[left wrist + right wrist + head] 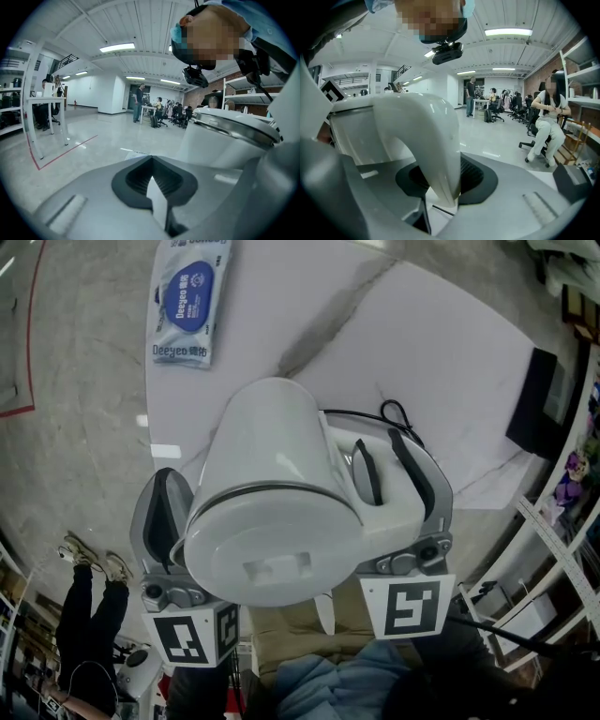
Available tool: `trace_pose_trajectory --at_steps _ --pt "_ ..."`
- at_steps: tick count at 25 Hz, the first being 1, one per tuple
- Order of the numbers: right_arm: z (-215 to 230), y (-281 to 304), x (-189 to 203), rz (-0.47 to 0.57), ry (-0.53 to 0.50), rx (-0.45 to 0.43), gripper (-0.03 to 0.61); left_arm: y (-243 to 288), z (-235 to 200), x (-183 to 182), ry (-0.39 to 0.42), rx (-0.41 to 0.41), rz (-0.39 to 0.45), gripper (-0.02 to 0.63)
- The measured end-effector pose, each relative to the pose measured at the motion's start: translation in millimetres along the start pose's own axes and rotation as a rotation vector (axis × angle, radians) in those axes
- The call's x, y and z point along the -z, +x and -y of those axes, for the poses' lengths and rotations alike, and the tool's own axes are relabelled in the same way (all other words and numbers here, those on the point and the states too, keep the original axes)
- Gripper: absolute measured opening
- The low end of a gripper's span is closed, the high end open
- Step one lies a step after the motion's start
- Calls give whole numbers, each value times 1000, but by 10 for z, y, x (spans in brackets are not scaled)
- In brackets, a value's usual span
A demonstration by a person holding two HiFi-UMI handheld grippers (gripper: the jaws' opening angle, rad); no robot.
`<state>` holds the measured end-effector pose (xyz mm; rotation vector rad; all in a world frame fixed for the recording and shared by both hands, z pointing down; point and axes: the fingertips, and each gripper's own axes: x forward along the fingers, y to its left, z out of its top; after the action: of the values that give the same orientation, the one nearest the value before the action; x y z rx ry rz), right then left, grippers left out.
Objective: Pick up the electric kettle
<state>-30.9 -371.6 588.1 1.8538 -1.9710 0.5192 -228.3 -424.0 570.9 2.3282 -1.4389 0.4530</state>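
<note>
Kettle position: the kettle [272,484] hangs clear above the table [441,362], between the two grippers, with its lid toward the head camera.
Right gripper: the right gripper [378,446] is clamped on the handle [436,140], whose lower curve runs down between the two jaws. This is the only sure grip.
Left gripper: the left gripper [206,183] stands wide. Its pad [154,180] is bare, with the kettle body just beside it. Whether the far jaw props the body from below cannot be told.
Risk, swing: the load probably hangs from the handle, which sits to one side of the body. The body could pivot about the right pads and tip.
Risk, slip: the handle is smooth, curved plastic. A light clamp could let it slide through the jaws.
Risk, spill: the contents are not visible. If there is water inside, a tilt could send it out at the lid or spout.
Risk, cord: a black cord [389,413] lies on the table, partly hidden behind the kettle. Whether it is attached to the kettle cannot be told. If it is caught, a further lift would drag on it.
Risk, left jaw: a nudge from the left gripper could push the body sideways and twist the handle in the right pads.
Drop zone: the wipes pack [192,301] lies well apart and is probably safe if the kettle falls.
</note>
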Motion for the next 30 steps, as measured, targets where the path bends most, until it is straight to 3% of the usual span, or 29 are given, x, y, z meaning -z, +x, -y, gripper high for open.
trace_pose_trajectory --at_steps 6,23,30 --pt "7 -213 -399 40 2 5 147 -228 68 -398 17 -7 43 0" --pt "-108 -1212 -2026 215 10 -35 147 -1340 286 -2134 11 -87 269 0" --pt "-206 -1687 -2428 224 -70 -61 144 -1849 364 -2604 -9 -98 355 0"
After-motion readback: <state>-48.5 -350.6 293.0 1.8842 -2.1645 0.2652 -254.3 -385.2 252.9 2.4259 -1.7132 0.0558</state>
